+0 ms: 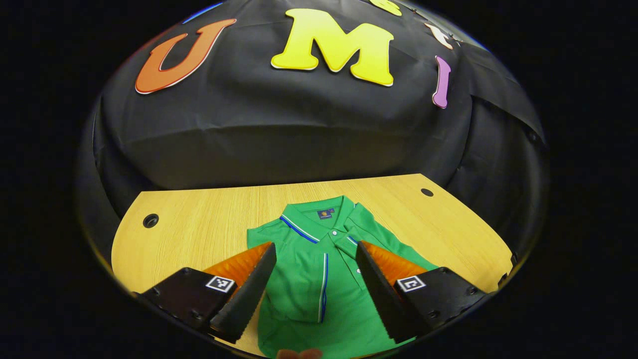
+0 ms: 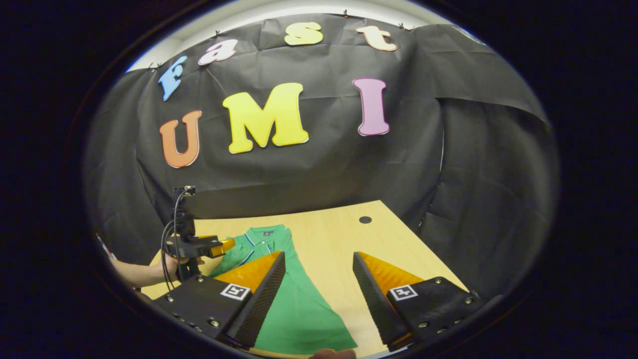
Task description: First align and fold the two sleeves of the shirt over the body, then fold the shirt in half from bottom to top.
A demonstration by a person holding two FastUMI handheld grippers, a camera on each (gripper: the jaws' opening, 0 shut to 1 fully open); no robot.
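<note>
Two tools, one shirt, one bench.

Item 1, left tool (image 1: pixel 316 279): fingers spread wide apart, nothing between them, hanging above the shirt's middle. In the right gripper view the same tool (image 2: pixel 227 245) shows farther off, held by a hand (image 2: pixel 172 267) over the shirt's left side. Likely poised there to take the next piece of cloth.

Item 2, shirt (image 1: pixel 319 269): green, with a collar (image 1: pixel 311 219) and a striped trim, lying flat on the bench with the collar toward the far wall. One sleeve (image 1: pixel 299 289) already lies folded over the body, its striped cuff running down the chest. The other side cannot be judged for certain; in the right gripper view that edge runs straight, with no sleeve sticking out. By that, the sleeve step looks done or nearly so, and the bottom-to-top fold is not yet made.

Item 3, bench (image 1: pixel 199 224): pale wood, with round cable holes near its far corners.

Item 4, right tool (image 2: pixel 319 289): fingers wide apart, nothing held, hanging over the shirt's right edge and bare bench beside it, probably placed to reach the hem.
</note>
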